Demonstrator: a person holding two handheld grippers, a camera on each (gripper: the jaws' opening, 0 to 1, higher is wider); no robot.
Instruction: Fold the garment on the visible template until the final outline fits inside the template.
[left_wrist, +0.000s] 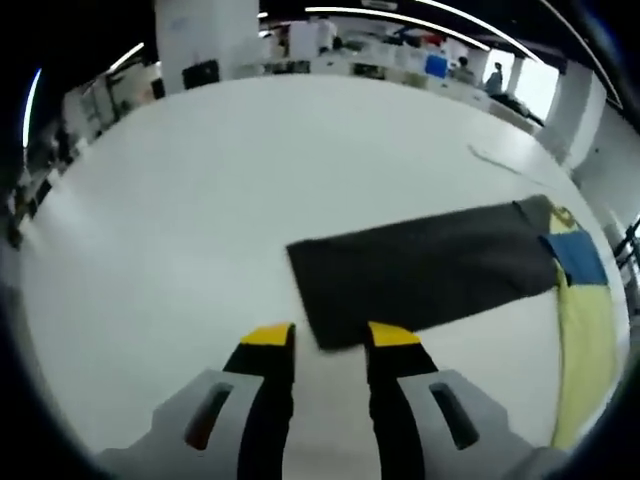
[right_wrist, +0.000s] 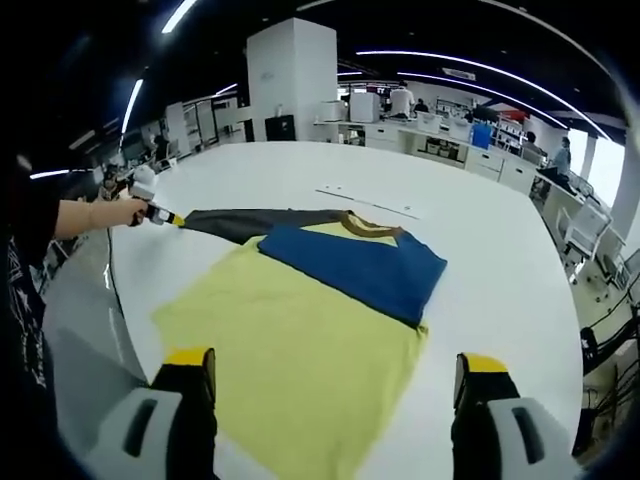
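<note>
Handling this garment (right_wrist: 300, 350) should be easy on weight and awkward on shape: it looks like a light, limp long-sleeved top that I judge will sag and drag on the tabletop rather than hold any line I give it. It lies flat on the white table (right_wrist: 480, 200), near my edge in the right gripper view, yellow body spread wide, a blue sleeve (right_wrist: 365, 265) folded across the chest, and a dark grey sleeve (left_wrist: 420, 270) stretched straight out to the side. A brownish collar (right_wrist: 365, 225) shows at the top. I cannot make out a clear template outline under it; only a faint thin line (right_wrist: 365, 200) on the table beyond the collar.

My left gripper (left_wrist: 330, 340) has its yellow-tipped jaws parted, with the cuff end of the grey sleeve lying just between the tips, not yet pinched. I would take that cuff edge, since a corner grip should let the sleeve fold over cleanly. My right gripper (right_wrist: 335, 375) hangs above the yellow hem, jaws spread wide and holding nothing.

The cloth looks matte and smooth, with few wrinkles. The table is glossy white and broad, with office desks (right_wrist: 440, 140) and a pillar (right_wrist: 290, 75) behind.
</note>
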